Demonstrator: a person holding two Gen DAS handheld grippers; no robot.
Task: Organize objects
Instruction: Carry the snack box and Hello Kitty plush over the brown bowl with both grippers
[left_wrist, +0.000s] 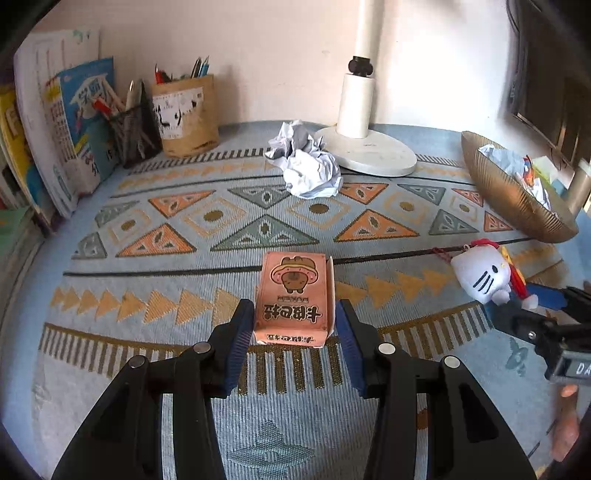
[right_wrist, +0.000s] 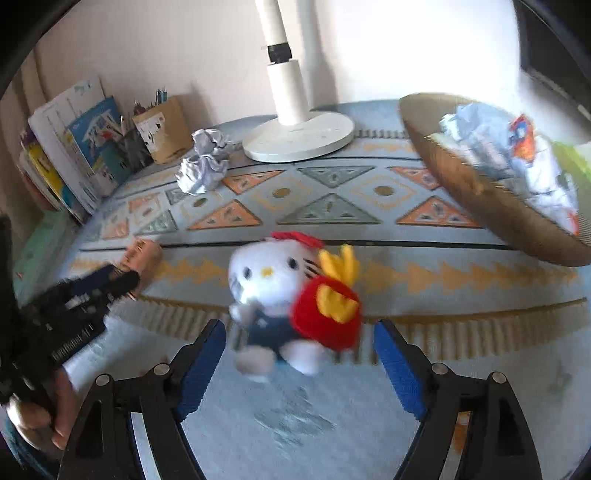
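A pink box (left_wrist: 293, 300) with a cartoon animal lies on the patterned cloth. My left gripper (left_wrist: 291, 325) stands open around its near end, a blue pad on each side, a small gap on the left. A white cat plush (right_wrist: 284, 295) with a red fries pouch sits on the cloth between my right gripper's fingers; the right gripper (right_wrist: 299, 347) is open wide and not touching it. The plush also shows in the left wrist view (left_wrist: 484, 273), with the right gripper (left_wrist: 535, 306) beside it. The pink box (right_wrist: 142, 254) and left gripper (right_wrist: 96, 291) show at the left of the right wrist view.
A crumpled paper ball (left_wrist: 306, 166) lies by a white lamp base (left_wrist: 369, 151). A gold ribbed bowl (left_wrist: 513, 195) holding crumpled paper stands at the right. Two pen holders (left_wrist: 188, 114) and upright books (left_wrist: 62, 122) line the back left by the wall.
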